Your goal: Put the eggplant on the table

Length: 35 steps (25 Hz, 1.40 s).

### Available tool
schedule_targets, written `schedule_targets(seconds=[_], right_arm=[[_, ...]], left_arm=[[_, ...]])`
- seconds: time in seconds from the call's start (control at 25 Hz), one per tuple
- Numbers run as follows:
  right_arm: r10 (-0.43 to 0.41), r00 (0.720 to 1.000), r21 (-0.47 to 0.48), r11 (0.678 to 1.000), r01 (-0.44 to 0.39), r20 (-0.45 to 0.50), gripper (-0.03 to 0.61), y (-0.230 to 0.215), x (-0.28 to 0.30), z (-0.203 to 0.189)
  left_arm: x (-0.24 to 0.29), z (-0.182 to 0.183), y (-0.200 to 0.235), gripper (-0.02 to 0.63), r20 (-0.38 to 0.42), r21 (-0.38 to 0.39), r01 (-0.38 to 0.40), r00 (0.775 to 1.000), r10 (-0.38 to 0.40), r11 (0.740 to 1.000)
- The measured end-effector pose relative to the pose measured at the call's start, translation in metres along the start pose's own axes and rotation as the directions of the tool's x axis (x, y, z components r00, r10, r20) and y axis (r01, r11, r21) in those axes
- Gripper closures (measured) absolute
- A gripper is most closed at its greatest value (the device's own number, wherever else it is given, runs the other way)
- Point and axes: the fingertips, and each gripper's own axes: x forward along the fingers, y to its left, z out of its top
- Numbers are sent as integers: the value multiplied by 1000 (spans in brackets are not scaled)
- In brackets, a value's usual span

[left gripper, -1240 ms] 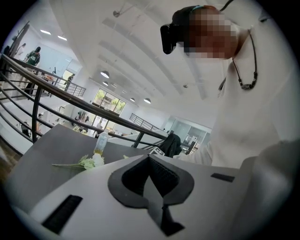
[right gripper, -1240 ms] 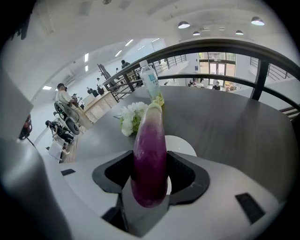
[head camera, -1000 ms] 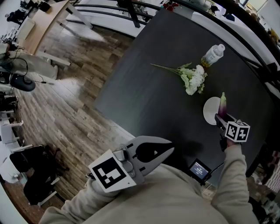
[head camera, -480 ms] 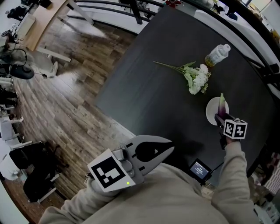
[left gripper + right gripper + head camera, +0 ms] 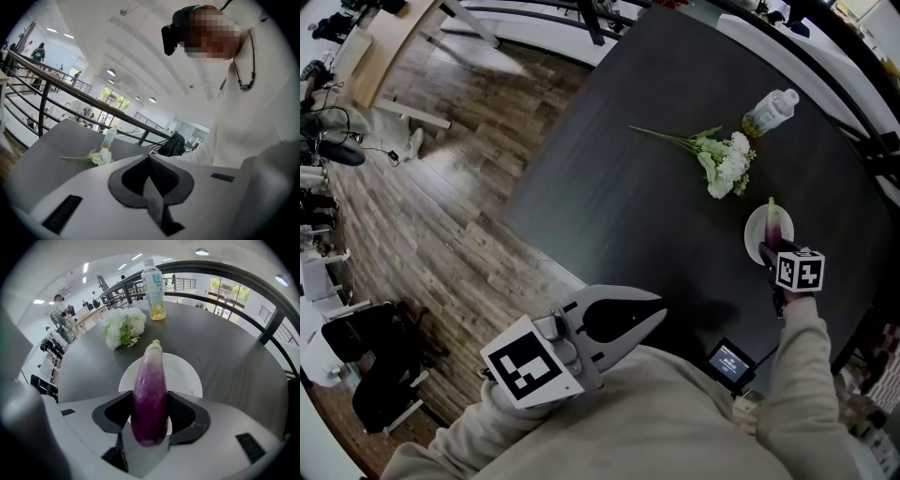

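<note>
A purple eggplant [image 5: 150, 397] with a pale tip stands nearly upright between my right gripper's [image 5: 150, 416] jaws, which are shut on its lower half. It hangs just over a white plate [image 5: 185, 373] on the dark table [image 5: 628, 206]. From the head view the eggplant [image 5: 778, 223] and right gripper [image 5: 771, 251] are at the table's right side, above the plate [image 5: 754, 232]. My left gripper [image 5: 654, 315] is shut on nothing, held close to the person's chest at the table's near edge. In its own view the left gripper's [image 5: 150, 158] tips meet.
A bunch of white flowers [image 5: 727, 164] lies beyond the plate, with a plastic bottle [image 5: 769, 112] behind it. They also show as flowers [image 5: 123, 329] and bottle [image 5: 154, 289]. A small device with a screen [image 5: 728, 363] sits at the near table edge. Wooden floor lies to the left.
My right gripper has sunk a little toward the plate with the eggplant still in it. The left gripper has stayed put.
</note>
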Motion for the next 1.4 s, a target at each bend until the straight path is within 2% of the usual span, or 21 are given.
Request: schedule_targets(seconds=[0.44,0.72,0.92,1.4], right_arm=[[7,1000,-8,1000,-7,-5,341,-2,3,-5],[6,1000,-17,1000,-6,-4,313,1,1,-4],[-13,1000,-35,999,14,20,305,5,-6,-1],[-31,995,26,999,29,96,305,-6,-30,0]], left_arm=[[1,-4,1,609,3,-4,0,1000,0,1000],[0,-4,-3,609,3,-2,2,1000,-2,1000],[-5,-2,-6,609,8,1,6,1000,-6,1000],[12,3,-19,609,-15,45,69,998,-68,997]])
